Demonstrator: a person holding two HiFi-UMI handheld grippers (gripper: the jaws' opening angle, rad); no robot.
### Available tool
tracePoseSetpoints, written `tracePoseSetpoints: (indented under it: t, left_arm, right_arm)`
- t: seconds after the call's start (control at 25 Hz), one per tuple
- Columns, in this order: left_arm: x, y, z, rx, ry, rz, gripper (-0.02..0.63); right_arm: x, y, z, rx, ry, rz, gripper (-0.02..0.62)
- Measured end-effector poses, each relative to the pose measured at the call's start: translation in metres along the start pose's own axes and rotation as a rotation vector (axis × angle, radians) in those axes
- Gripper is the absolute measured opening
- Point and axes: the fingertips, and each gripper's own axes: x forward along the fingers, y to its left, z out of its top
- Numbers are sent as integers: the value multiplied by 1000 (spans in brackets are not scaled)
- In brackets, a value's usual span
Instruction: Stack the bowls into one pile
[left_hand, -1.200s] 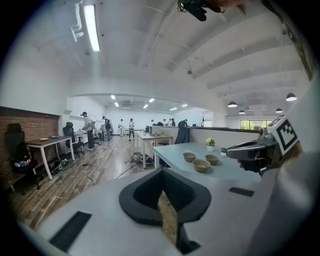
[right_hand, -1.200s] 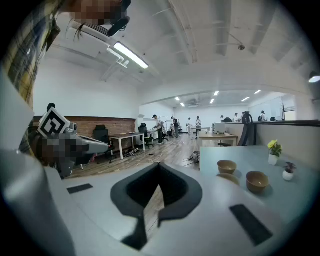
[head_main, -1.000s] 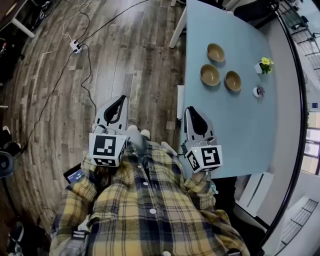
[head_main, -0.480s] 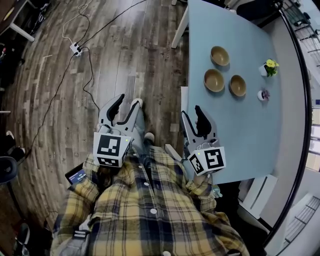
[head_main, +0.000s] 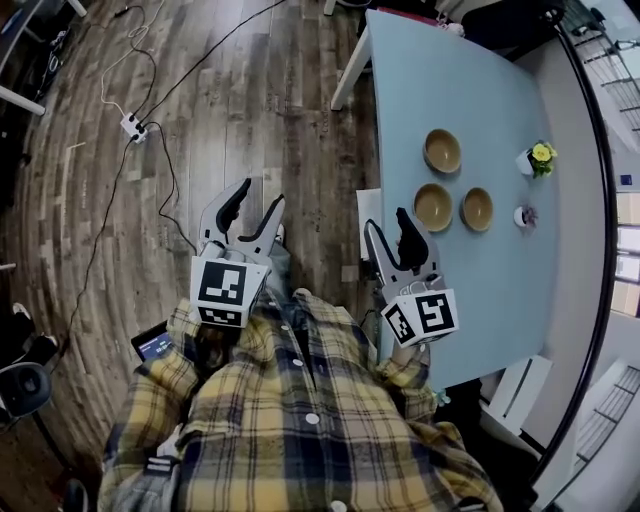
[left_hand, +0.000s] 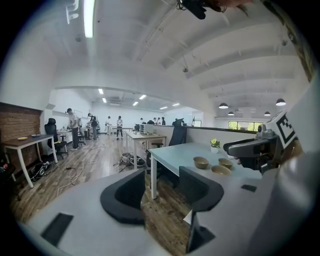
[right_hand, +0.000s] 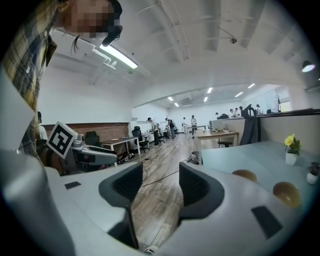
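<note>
Three tan bowls stand apart on the pale blue table (head_main: 480, 90): one at the far side (head_main: 442, 150), one near left (head_main: 433, 206), one near right (head_main: 477, 209). My left gripper (head_main: 258, 195) hovers over the wooden floor, left of the table, and its jaws are opening with nothing between them. My right gripper (head_main: 388, 222) is at the table's near left edge, short of the bowls, and its jaws are also opening on nothing. The left gripper view shows the bowls (left_hand: 201, 162) ahead on the right. In the right gripper view two bowls (right_hand: 286, 193) sit at the right.
A small pot with a yellow flower (head_main: 541, 155) and a smaller pot (head_main: 524, 214) stand right of the bowls. A power strip (head_main: 130, 125) with cables lies on the floor at the left. More desks and people (left_hand: 75, 125) are far off.
Both grippers' jaws went from shut to open. The person and both grippers have moved forward towards the table, so the bowls now lie closer to the right gripper.
</note>
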Motion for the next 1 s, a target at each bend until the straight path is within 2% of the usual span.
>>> tracePoseSetpoints:
  t: [0.4,0.76,1.0]
  left_arm:
    - [59,65,17,20,8,-79,225]
    - [82,78,12,21,38,-137,225]
    - [115,72,10,25,67,-198,225]
  right_arm:
    - [77,-10,11,27,31,-67,242]
    - [98,-22,6,50,43,-152,244]
    - [103,-51,2,70,49,-220,242]
